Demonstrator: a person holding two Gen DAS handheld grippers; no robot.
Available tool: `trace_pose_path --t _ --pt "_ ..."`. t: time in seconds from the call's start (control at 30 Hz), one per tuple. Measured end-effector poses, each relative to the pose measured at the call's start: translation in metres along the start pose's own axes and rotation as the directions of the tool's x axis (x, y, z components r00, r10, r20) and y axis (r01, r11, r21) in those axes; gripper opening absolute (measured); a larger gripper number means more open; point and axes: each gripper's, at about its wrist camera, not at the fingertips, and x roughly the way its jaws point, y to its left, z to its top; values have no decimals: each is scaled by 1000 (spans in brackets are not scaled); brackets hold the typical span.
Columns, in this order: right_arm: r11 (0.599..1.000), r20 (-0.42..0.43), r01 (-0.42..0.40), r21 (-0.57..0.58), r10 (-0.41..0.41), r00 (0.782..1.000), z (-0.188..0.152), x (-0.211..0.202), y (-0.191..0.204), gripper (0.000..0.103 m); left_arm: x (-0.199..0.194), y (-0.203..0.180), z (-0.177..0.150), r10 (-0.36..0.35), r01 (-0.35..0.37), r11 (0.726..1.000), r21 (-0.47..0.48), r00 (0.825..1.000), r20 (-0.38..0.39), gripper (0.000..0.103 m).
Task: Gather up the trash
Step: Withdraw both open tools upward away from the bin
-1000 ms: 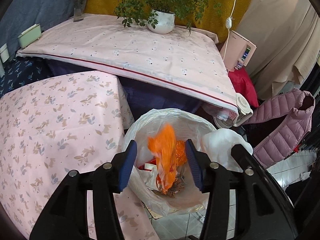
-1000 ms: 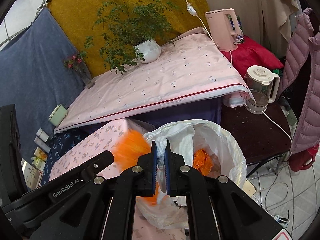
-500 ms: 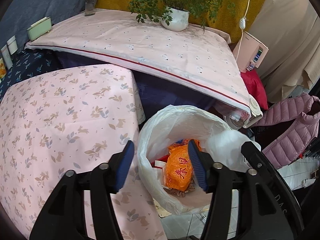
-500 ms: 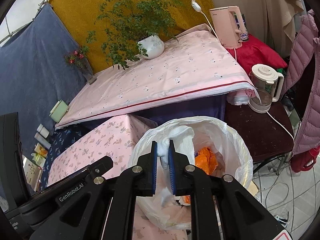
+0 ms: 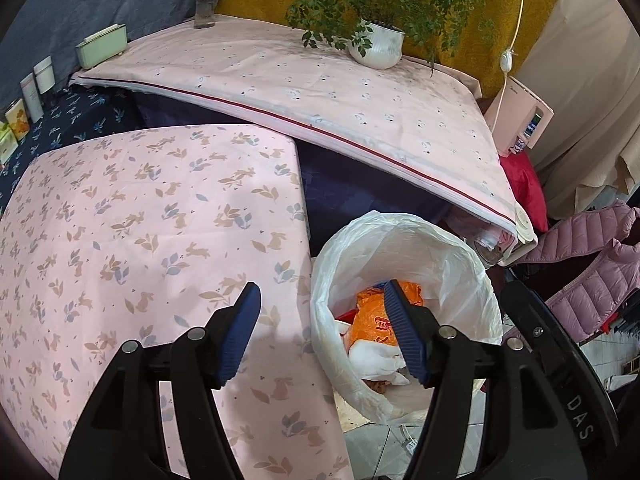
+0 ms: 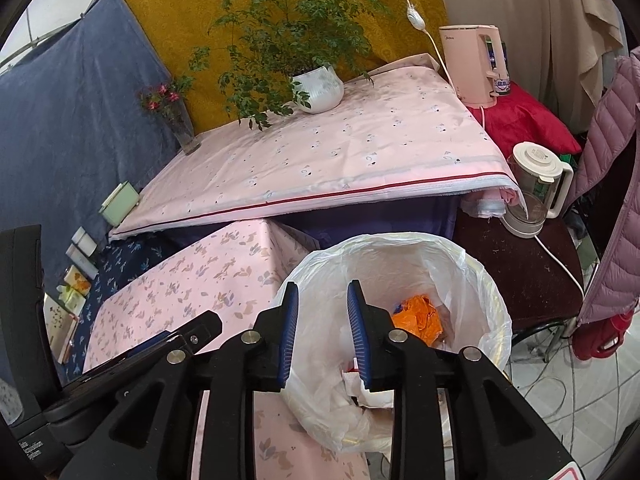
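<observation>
A trash bin lined with a white plastic bag (image 5: 452,256) (image 6: 480,280) stands on the floor beside the low table. Inside lie an orange wrapper (image 5: 368,320) (image 6: 420,316) and crumpled white tissue (image 5: 376,356) (image 6: 352,388). My left gripper (image 5: 320,300) is open and empty, over the table's edge and the bin's left rim. My right gripper (image 6: 322,292) is open and empty, above the bin's near rim.
A low table with a pink floral cloth (image 5: 140,232) (image 6: 192,288) lies left of the bin. Behind stands a higher table (image 5: 320,92) with a potted plant (image 5: 378,46), vase (image 5: 206,4) and green box (image 5: 102,46). A glass kettle (image 6: 536,192) and pink jacket (image 5: 592,264) are at the right.
The orange wrapper fell from my left gripper into the bin. My right gripper opened and the white tissue dropped in. The left gripper moved left over the table's edge.
</observation>
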Motion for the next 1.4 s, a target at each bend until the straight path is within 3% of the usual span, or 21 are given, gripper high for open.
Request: trace_pose_path --t 0.47,0.57,0.73,0.93,1.4 --pt "991 -12 54 -120 -56 998 -17 -15 21 48 -23 31 -16 67 -67 998 -9 997 33 64" --pt "986 -17 71 -151 -75 997 -22 -17 24 51 -30 37 -20 87 -87 996 -9 995 47 74" --pt "977 -9 96 -191 -100 995 -34 -22 27 67 -37 45 -32 121 -122 992 12 991 64 75" --pt "968 -16 121 -220 -127 992 -48 -25 26 79 -39 51 -48 153 -155 988 24 986 71 82" --pt "948 -47 156 -276 -175 983 -74 -25 19 86 -33 55 -74 185 -188 981 53 981 54 91"
